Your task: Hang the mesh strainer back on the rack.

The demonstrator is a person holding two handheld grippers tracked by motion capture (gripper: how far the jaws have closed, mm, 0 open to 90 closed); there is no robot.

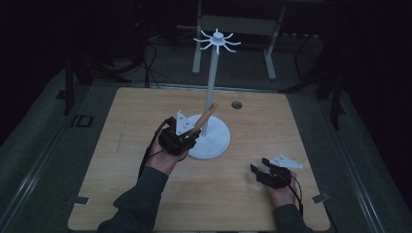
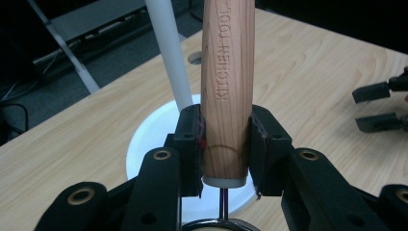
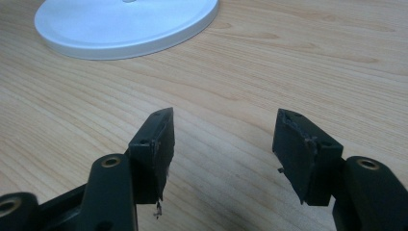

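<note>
Left gripper fingers clamped on wooden tool handle, angled toward hook stand mid-tabletop, likely for hanging. Right gripper fingers wide apart, holding nothing, parked near right edge.

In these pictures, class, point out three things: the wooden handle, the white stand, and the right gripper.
wooden handle (image 2: 226, 86), left gripper view, on its lettered middle.
white stand (image 1: 212, 92), high view, midway up its pole.
right gripper (image 3: 223, 139), right gripper view, between its open jaws.

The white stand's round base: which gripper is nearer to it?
Left. The left gripper hangs at the base's near-left edge, shut on a wooden handle. The right gripper sits apart, nearer the person.
</note>
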